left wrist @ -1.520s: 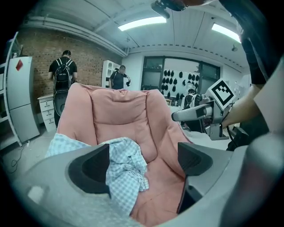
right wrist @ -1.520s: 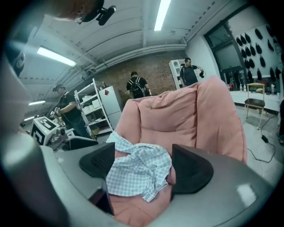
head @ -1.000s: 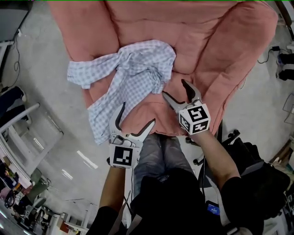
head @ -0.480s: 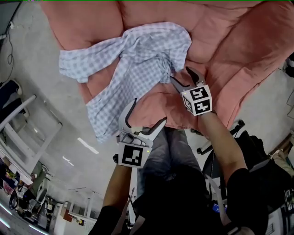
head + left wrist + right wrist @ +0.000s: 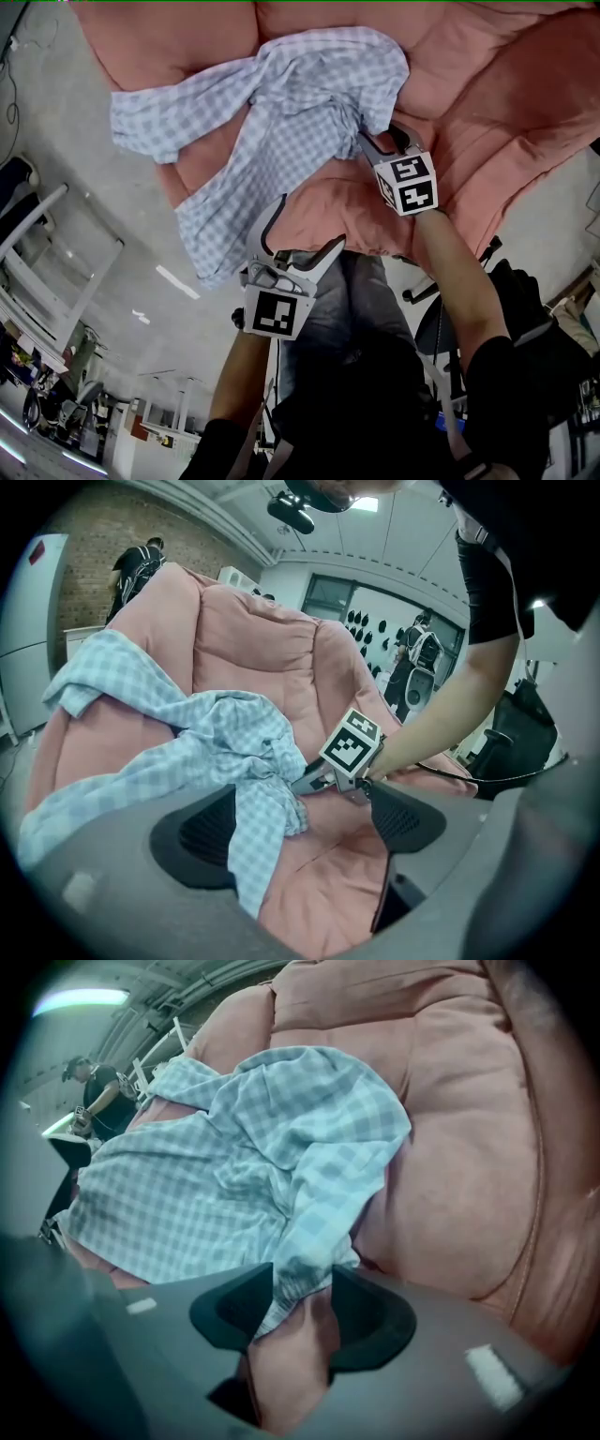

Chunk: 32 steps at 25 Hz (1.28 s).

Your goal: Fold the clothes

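The checked shirt [image 5: 281, 112] is lying crumpled on the pink armchair [image 5: 487, 84], upper centre of the head view, and trailing over its lower-left edge. The right tongs [image 5: 305, 1312] have just been closing around its bunched edge, not yet pinching, seemingly to lift it. The left tongs [image 5: 300, 822] are gaping wide, gripping nothing, probably readying a second hold.
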Each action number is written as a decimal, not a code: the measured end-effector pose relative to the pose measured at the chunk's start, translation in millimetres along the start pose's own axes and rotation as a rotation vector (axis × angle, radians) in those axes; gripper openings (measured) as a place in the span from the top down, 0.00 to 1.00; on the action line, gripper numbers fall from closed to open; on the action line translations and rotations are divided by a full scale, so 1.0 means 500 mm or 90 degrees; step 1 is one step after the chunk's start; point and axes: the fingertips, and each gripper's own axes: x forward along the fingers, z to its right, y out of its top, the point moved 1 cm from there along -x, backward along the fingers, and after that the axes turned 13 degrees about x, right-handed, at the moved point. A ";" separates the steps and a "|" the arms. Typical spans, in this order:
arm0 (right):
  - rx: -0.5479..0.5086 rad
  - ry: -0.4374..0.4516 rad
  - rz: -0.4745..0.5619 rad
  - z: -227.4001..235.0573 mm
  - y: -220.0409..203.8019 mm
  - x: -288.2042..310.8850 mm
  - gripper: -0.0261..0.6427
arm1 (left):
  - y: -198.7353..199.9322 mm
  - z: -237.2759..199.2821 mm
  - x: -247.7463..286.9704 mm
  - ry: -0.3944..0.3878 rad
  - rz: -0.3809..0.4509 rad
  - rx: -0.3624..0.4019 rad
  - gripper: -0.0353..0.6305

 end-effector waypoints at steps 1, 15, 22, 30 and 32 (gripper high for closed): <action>-0.001 -0.008 -0.003 0.005 0.000 -0.001 0.70 | -0.002 0.000 0.003 0.000 0.000 -0.002 0.25; 0.028 -0.008 0.041 0.053 0.081 -0.133 0.89 | -0.059 0.065 0.158 -0.063 -0.042 0.052 0.33; 0.053 0.009 0.063 0.081 0.098 -0.180 0.89 | -0.112 0.094 0.281 -0.094 -0.111 0.148 0.39; 0.068 0.020 0.061 0.062 0.121 -0.159 0.89 | -0.196 0.084 0.342 -0.128 -0.182 0.155 0.60; 0.070 0.021 0.062 0.061 0.120 -0.160 0.89 | -0.207 0.096 0.348 -0.140 -0.197 0.172 0.63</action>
